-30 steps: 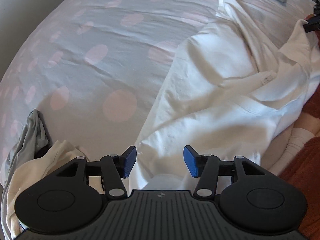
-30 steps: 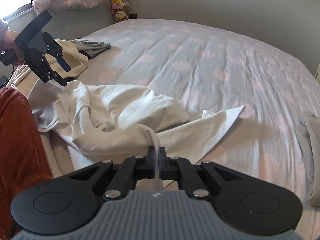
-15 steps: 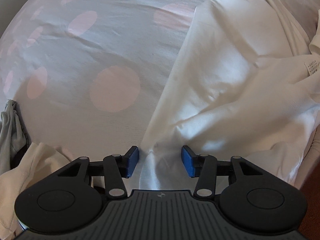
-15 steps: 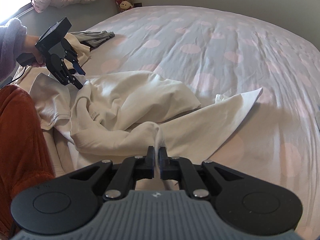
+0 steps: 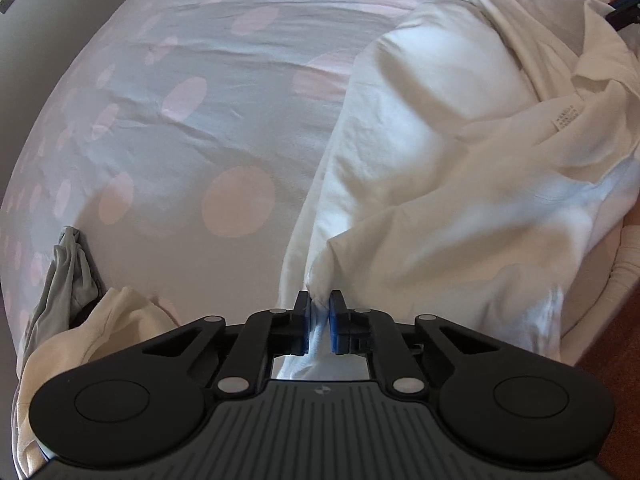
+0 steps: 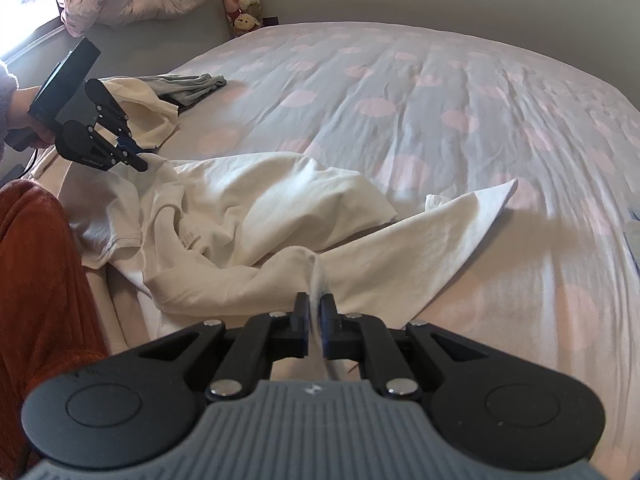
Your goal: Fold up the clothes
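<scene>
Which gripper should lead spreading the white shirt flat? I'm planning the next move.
Probably the right gripper: both grip the white shirt, but open bedspread lies ahead of it, while the left gripper sits near other clothes.

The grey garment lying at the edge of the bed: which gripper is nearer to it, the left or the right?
Left. The left gripper, shut on the white shirt, sits just beside the grey garment. The right gripper holds the shirt's far side, much farther away.

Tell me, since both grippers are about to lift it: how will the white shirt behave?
The white shirt looks thin and crumpled, so it will probably sag between the left gripper and right gripper. Its loose corner may trail on the bed.
</scene>
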A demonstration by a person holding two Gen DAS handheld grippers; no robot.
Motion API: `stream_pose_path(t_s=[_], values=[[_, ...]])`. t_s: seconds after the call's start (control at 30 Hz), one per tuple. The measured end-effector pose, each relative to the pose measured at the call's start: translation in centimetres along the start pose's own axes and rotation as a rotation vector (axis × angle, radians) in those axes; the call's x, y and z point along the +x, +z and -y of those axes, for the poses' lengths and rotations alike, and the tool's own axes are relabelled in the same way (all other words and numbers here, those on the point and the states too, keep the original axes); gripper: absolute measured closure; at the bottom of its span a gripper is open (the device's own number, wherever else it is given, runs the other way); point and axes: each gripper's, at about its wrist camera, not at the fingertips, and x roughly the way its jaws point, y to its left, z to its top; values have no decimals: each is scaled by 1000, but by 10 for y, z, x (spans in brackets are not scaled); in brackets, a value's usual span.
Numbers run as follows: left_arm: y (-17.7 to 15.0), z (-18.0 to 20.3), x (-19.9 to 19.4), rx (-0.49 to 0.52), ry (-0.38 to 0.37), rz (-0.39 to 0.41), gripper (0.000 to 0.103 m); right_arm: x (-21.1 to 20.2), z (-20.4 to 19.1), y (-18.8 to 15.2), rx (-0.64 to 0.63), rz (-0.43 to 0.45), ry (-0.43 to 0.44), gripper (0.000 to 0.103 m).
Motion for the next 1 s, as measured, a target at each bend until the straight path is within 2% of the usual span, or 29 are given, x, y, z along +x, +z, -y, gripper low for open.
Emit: stream_pose_path(t_s=[0.17,0.4,0.57,0.7,1.0], values=[[0,-2,-33,-81,50,48,97,-13,-5,0,-31,55,-65,98],[-11,-24,-117,-260,159,185,97,-47,0,18,-100,179,-205,99],[-22,-37,-196,-377,247,348,97,-86,-11,58,-223,348,-335,99],[-28,-40,-260,-439,318,499,97,-128,-15,97,-263,496,-405,99],[-33,-20,-376,-469,435,800,97,-233,-34,147,-293,782,-518,99]])
